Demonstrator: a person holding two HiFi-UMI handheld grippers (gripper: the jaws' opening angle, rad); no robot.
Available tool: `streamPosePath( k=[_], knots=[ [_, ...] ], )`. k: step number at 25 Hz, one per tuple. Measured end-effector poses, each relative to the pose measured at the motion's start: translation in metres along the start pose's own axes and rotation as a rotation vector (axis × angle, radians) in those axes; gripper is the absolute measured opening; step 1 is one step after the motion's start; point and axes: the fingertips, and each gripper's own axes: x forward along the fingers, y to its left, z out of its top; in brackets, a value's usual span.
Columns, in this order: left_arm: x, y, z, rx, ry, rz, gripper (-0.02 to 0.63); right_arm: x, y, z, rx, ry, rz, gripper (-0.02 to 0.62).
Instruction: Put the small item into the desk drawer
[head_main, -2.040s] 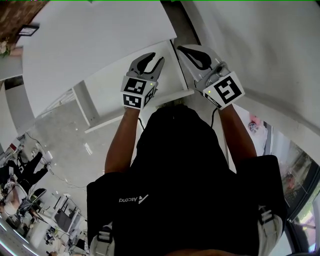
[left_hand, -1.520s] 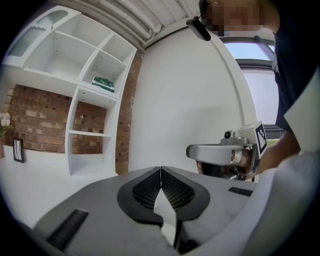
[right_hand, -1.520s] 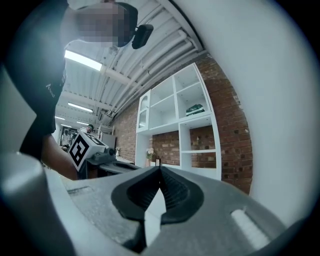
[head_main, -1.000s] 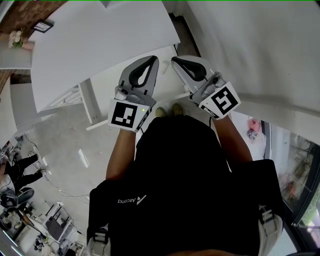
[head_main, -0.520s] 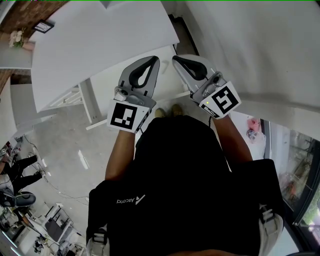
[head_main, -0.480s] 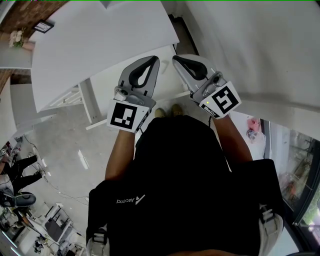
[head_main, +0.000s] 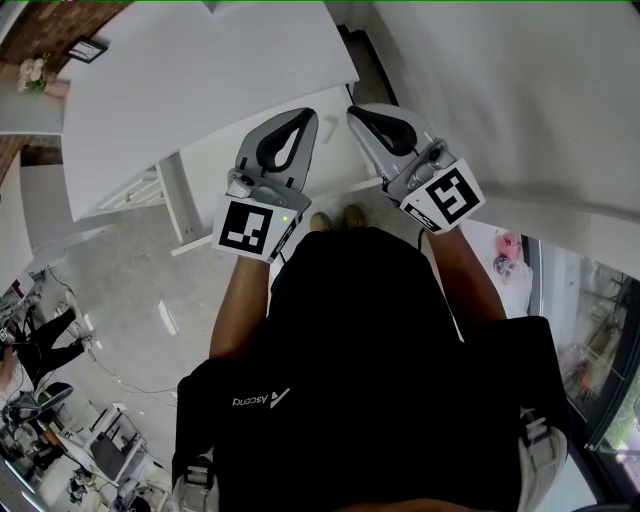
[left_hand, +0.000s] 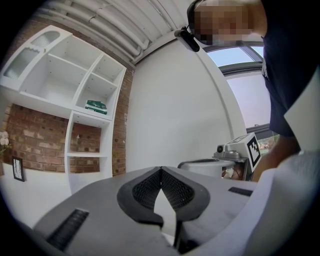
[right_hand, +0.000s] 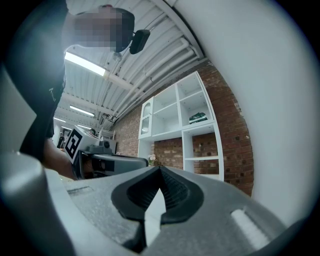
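A person (head_main: 360, 330) in a black top holds the left gripper (head_main: 303, 120) and right gripper (head_main: 360, 114) side by side before a white desk (head_main: 200, 90) — both sets of jaws clenched tip to tip, empty. The small item shows in no view.

This looks like an open-plan office in a converted loft or industrial unit. A bare brick wall (left_hand: 35, 137) runs behind a tall white shelving unit (left_hand: 68, 145) with open compartments, one holding a green box (left_hand: 95, 106). A small framed picture (left_hand: 18, 169) stands below. Overhead, a ribbed ceiling (right_hand: 145, 55) carries long strip lights (right_hand: 85, 64), and a large window (left_hand: 235, 56) lets daylight in. A broad white desk (head_main: 200, 90) stands on a pale polished floor (head_main: 130, 290). Farther off are workstations with office chairs (head_main: 110, 440), and a person (head_main: 45, 335) in dark clothes is near them
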Motion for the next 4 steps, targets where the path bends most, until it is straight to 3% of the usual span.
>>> streamPosePath(
  k=[4],
  knots=[
    [0.0014, -0.0023, -0.0026, 0.006, 0.001, -0.001, -0.002, -0.0026, -0.0015, -0.0035, 0.001, 0.001, 0.0, 0.0]
  ],
)
